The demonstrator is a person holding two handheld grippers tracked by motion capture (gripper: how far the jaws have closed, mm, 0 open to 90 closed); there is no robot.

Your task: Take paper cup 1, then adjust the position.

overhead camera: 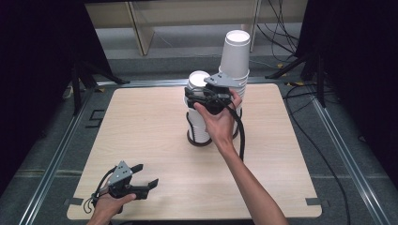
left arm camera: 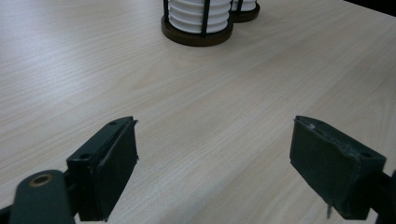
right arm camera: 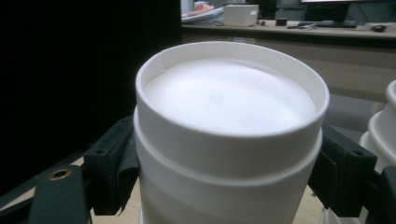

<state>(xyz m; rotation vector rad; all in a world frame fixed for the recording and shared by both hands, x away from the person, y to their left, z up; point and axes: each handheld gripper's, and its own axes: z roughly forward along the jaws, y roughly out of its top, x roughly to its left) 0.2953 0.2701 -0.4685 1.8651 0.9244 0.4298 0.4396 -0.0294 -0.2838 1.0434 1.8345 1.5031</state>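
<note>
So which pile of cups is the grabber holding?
The shorter, nearer stack. The right gripper has its jaws around its top cup; the taller stack stands untouched behind.

Even overhead light falls on the pale wooden counter (overhead camera: 155,140), with dark surroundings on both sides. Shadows under the stacked paper cups (overhead camera: 199,124) are soft and short. In the right gripper view the nearest cup's white base (right arm camera: 229,98) glares, nearly washed out, and the background behind is dim and slightly blurred.
</note>
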